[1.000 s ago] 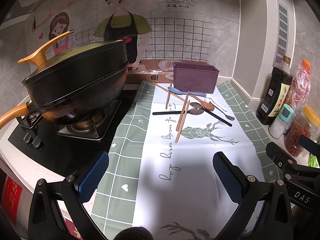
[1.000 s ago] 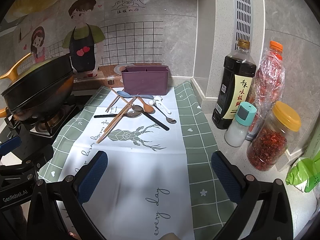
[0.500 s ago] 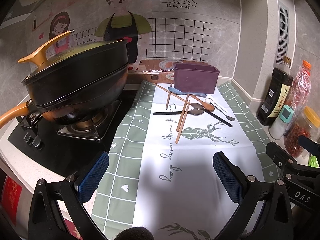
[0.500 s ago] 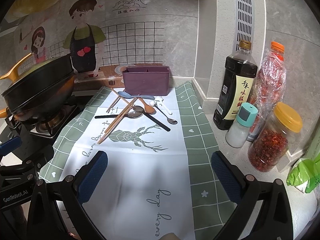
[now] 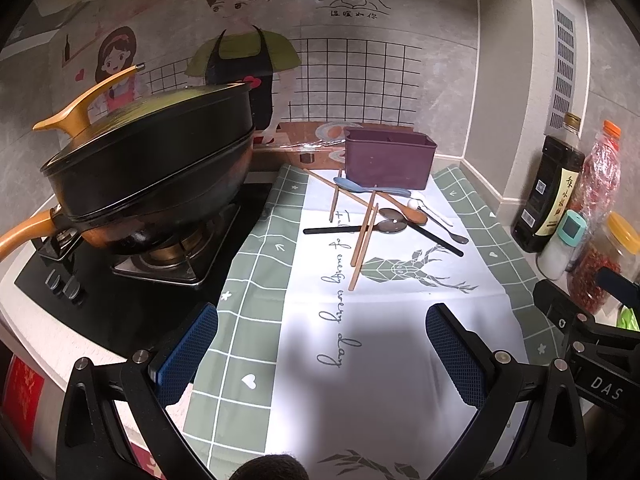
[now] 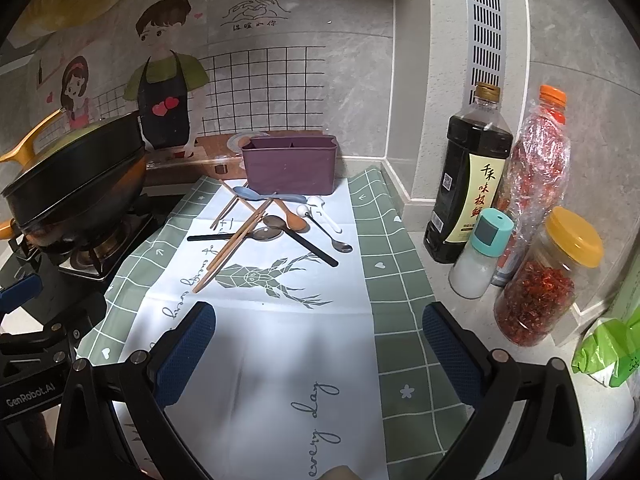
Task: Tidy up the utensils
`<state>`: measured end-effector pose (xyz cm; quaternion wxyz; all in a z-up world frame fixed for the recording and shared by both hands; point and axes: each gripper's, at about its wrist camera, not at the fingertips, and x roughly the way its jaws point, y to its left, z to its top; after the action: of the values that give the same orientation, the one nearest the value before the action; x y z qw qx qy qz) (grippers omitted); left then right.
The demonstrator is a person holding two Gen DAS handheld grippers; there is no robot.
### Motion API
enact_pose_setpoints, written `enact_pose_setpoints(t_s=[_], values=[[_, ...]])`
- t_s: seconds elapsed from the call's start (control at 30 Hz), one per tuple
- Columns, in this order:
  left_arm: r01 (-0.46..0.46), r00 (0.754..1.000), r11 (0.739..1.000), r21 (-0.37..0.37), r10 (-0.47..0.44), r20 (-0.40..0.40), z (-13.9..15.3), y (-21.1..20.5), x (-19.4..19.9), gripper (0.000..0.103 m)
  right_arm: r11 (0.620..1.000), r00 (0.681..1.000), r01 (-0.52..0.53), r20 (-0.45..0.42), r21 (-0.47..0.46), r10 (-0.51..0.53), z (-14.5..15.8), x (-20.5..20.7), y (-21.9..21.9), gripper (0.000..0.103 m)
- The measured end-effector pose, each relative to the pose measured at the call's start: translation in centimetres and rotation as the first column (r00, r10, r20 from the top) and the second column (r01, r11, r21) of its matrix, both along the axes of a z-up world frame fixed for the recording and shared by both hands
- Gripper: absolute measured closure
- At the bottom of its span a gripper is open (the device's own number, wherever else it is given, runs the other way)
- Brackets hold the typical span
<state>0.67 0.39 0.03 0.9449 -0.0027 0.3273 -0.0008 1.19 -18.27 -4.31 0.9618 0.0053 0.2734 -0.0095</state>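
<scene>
Kitchen counter, green-checked cloth beside stove and black wok. Purple caddy at the cloth's far end; utensil pile of chopsticks and spoons lies crossed just before it, untouched. Over the last second almost nothing shifted; right view crept slightly nearer. Left gripper and right gripper both spread wide, empty, well short of the pile. Sorting not begun.

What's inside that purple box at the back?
The purple box shows a divider across its open top and no utensils sticking out. Its front wall hides the bottom, so the compartments' contents cannot be seen.
</scene>
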Motion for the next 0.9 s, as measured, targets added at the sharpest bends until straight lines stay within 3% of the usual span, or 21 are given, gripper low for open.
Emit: enact_pose_setpoints(t_s=[0.47,0.67,0.9], values=[[0.022,0.998,1.000,0.018,-0.023,0.057,1.9,-0.3,4.2,0.000,1.000,0.998,0.025,0.053,0.001,-0.025,2.0,3.0,-0.9,0.000],[0.056,0.993,0.998,0.041,-0.059,0.098,3.4,-0.4,7.6,0.000,0.999,0.996,0.035,0.077,-0.018,-0.034,3.6,6.1,-0.9,0.000],[0.132,0.989,0.991,-0.026,-0.130,0.065,4.2,0.2,14.2,0.000,1.000,0.999,-0.005,0.049,-0.015,0.006,5.6,12.4,-1.5,0.000]])
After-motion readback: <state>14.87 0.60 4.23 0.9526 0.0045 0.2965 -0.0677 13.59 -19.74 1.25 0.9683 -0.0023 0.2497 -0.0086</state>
